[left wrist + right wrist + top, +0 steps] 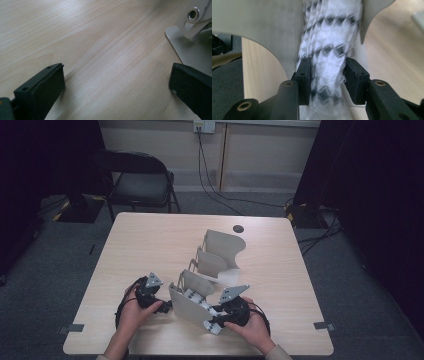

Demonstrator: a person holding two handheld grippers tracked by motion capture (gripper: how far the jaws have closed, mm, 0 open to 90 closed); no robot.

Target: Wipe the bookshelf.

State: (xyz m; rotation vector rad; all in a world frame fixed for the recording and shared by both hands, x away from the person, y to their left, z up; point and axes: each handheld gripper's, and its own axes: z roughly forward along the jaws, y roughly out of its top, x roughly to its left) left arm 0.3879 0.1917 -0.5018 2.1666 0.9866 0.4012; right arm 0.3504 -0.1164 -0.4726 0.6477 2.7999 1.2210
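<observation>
A grey divider rack (186, 312) stands at the table's near middle, and a white cloth with black zigzag bands (201, 303) lies along it. In the right gripper view the cloth (329, 37) runs up between the rack's grey walls (262, 22). My right gripper (327, 72) has both pads against the cloth's sides. From above, the right gripper (213, 322) sits at the rack's near right end. My left gripper (166, 306) rests by the rack's left end. Its jaws (116, 75) stand wide over bare wood, with the rack's base (190, 52) at the right.
A second grey rack (221, 252) stands behind the first, towards the table's middle. A dark round hole (238, 228) marks the far tabletop. A black folding chair (140, 182) and floor cables (320, 237) lie beyond the table. Tape tabs (75, 327) mark the near corners.
</observation>
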